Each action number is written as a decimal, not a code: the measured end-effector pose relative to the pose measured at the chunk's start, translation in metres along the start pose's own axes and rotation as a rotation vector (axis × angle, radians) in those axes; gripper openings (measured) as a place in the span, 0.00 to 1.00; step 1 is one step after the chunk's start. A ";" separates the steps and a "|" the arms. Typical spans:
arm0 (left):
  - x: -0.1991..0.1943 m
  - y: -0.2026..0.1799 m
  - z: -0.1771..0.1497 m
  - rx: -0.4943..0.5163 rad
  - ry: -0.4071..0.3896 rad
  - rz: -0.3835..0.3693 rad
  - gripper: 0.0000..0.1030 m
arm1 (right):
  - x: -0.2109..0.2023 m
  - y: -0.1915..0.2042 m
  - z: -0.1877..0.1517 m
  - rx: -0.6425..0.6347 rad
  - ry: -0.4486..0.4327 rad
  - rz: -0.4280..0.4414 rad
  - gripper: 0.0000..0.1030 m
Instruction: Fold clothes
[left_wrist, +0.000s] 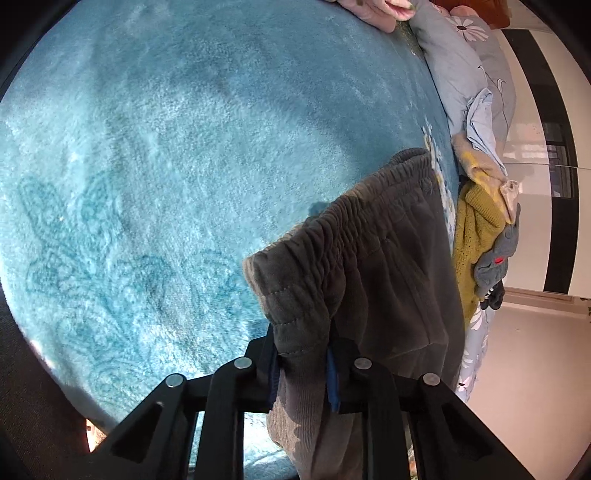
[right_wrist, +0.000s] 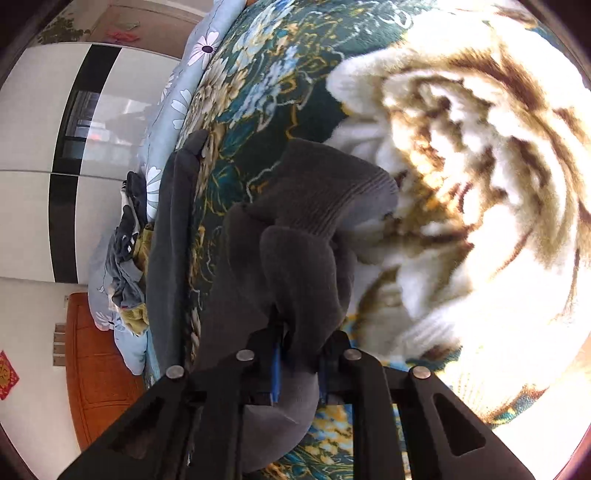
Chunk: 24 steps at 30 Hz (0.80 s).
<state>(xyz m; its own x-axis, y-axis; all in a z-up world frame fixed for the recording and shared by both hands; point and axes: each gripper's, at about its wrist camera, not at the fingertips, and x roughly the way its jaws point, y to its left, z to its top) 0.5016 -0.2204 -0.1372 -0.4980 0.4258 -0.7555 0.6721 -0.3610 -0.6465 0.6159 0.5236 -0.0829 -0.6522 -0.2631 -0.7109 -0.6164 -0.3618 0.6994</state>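
Dark grey sweatpants (left_wrist: 384, 258) with a gathered elastic waistband hang above a plush teal blanket (left_wrist: 166, 155). My left gripper (left_wrist: 302, 363) is shut on one corner of the waistband, the cloth bunched between its blue-padded fingers. In the right wrist view the same grey pants (right_wrist: 303, 236) show a ribbed cuff end lying on a bedspread (right_wrist: 480, 184) printed with a tiger and flowers. My right gripper (right_wrist: 300, 360) is shut on that folded grey cloth, which drapes down over its frame.
A heap of other clothes lies at the bed's edge: a mustard knit (left_wrist: 474, 243), a grey piece (left_wrist: 496, 262), pale blue bedding with daisies (left_wrist: 461, 66). White and black wardrobe doors (right_wrist: 66, 147) and an orange wooden door (right_wrist: 99, 365) stand beyond the bed.
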 end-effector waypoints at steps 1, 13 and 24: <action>-0.009 -0.009 0.003 -0.006 -0.005 -0.035 0.19 | -0.005 0.012 0.005 -0.020 -0.010 0.023 0.10; -0.060 -0.031 0.000 -0.082 0.094 -0.175 0.19 | -0.062 0.089 0.030 -0.139 -0.025 0.089 0.09; -0.042 -0.068 0.031 -0.221 0.173 -0.218 0.22 | 0.023 0.167 0.092 -0.133 0.053 -0.020 0.09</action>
<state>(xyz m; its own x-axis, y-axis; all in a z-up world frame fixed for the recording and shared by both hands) 0.4605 -0.2395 -0.0648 -0.5556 0.6139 -0.5607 0.6717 -0.0660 -0.7379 0.4579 0.5393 0.0240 -0.6140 -0.3004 -0.7299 -0.5628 -0.4816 0.6717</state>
